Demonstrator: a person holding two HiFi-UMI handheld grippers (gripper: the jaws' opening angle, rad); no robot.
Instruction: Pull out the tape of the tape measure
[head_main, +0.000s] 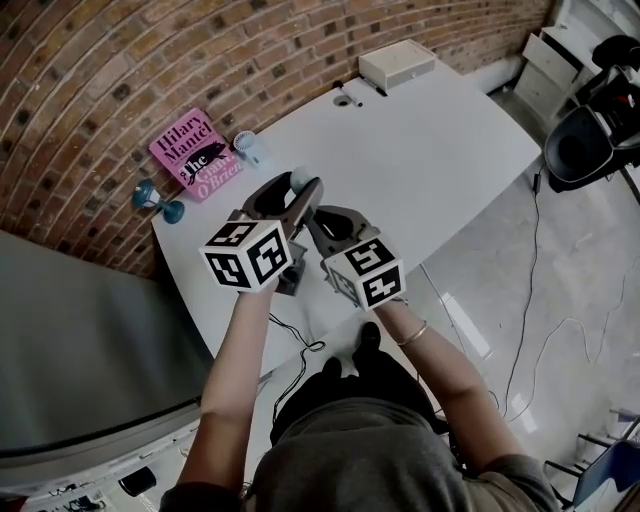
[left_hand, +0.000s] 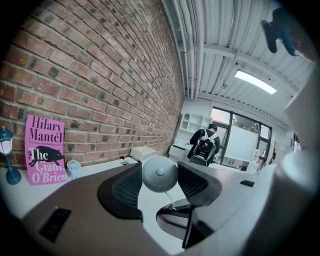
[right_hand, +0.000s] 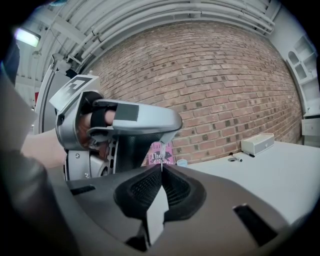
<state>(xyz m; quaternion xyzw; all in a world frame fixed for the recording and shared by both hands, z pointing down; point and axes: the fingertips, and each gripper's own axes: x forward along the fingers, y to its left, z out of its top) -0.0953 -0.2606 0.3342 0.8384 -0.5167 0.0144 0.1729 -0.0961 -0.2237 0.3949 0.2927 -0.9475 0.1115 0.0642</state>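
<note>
A round grey tape measure (left_hand: 160, 173) sits between the pads of my left gripper (left_hand: 160, 176), which is shut on its two flat sides and holds it in the air above the white table (head_main: 430, 150). A thin strip of tape (left_hand: 168, 196) runs down from it to my right gripper (left_hand: 175, 212). In the right gripper view my right gripper (right_hand: 161, 170) is shut on the tape's end (right_hand: 161, 162), just below the left gripper's body (right_hand: 130, 122). In the head view the left gripper (head_main: 298, 190) and the right gripper (head_main: 314, 222) meet tip to tip.
A pink book (head_main: 192, 153) leans on the brick wall, with a blue figurine (head_main: 157, 200) and a small white fan (head_main: 248, 148) beside it. A white box (head_main: 397, 64) and a pen (head_main: 347, 93) lie at the table's far end. A black chair (head_main: 585, 140) stands at the right.
</note>
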